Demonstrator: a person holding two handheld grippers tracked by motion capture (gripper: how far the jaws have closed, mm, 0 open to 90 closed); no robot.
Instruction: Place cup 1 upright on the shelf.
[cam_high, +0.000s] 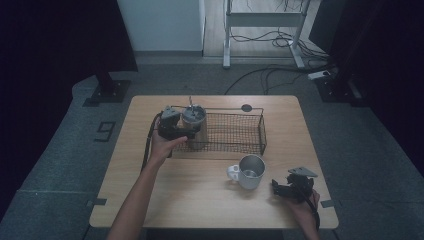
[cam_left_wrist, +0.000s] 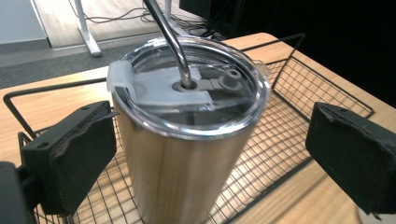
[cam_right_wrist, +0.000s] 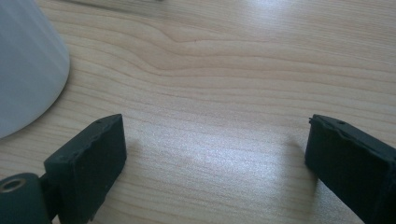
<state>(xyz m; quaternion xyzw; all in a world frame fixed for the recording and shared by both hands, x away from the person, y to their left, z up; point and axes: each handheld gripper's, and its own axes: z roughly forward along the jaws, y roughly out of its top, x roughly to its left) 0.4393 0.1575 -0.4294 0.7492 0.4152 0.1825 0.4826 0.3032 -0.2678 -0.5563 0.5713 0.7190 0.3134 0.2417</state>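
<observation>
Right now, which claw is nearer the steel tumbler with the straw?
Left. The left claw has the tumbler between its open jaws in the wire basket; the right claw sits across the table, beside the mug.

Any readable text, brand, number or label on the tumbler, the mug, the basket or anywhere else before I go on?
None can be read.
Steel tumbler and its clear lid: no print showing.
White mug: plain on the side in view.
Wire basket: no tag.
Floor marking left of the table: a dark shape like a "9", too unclear to call.
</observation>
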